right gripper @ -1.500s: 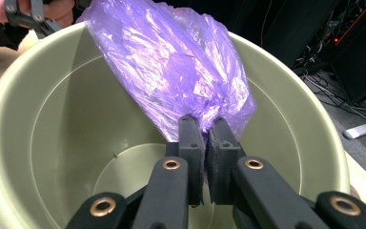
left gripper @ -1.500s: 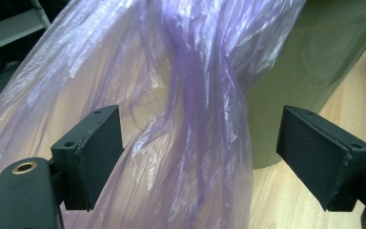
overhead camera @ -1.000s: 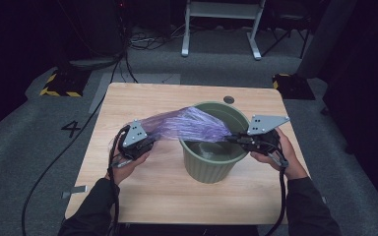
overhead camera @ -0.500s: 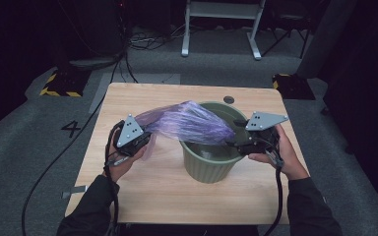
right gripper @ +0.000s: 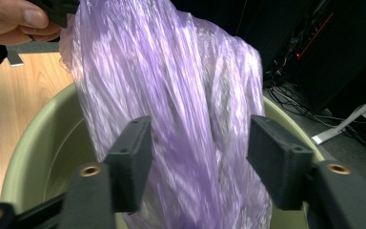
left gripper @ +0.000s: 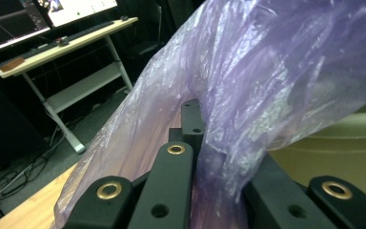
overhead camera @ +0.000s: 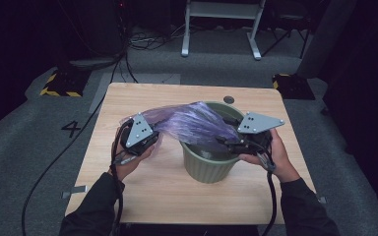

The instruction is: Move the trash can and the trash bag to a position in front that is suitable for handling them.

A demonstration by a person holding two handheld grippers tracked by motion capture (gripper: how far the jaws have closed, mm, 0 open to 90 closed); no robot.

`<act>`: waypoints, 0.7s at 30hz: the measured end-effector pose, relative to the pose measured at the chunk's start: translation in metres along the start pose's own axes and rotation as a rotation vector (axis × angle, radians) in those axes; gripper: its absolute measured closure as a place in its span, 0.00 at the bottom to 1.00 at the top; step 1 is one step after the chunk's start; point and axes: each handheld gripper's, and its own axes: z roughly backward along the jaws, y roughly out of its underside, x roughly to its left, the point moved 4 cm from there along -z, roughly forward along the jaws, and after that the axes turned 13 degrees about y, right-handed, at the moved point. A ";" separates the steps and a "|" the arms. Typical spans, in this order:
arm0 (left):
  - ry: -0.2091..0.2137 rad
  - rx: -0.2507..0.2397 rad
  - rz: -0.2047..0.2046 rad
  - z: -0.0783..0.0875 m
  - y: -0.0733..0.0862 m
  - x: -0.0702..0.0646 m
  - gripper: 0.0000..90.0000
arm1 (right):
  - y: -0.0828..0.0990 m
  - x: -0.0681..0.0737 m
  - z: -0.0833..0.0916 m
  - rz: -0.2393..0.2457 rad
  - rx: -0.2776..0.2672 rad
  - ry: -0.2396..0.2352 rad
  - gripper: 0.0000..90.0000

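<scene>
Bag: purple plastic bag [overhead camera: 189, 124] stretched from the left tongs [overhead camera: 153, 140] over the green bin [overhead camera: 207, 164] on the tabletop [overhead camera: 177, 194].
Left tongs: clenched on the bag's end.
Right tongs [right gripper: 198, 162]: jaws parted, just been closing, bag lying between them.

The left claw [overhead camera: 150, 133] has lifted the purple bag [overhead camera: 192, 123]; the right claw's [overhead camera: 224, 142] jaws let go, lately closing again.
</scene>
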 end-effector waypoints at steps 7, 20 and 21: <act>0.012 -0.004 -0.009 -0.004 -0.004 -0.005 0.99 | 0.001 0.003 -0.011 0.015 0.047 -0.016 0.73; 0.027 0.013 -0.046 -0.013 -0.011 -0.018 0.99 | 0.005 -0.002 -0.013 -0.035 0.058 0.023 0.42; 0.025 0.020 -0.046 -0.015 -0.012 -0.019 0.99 | 0.000 0.000 -0.007 -0.042 0.025 0.020 0.41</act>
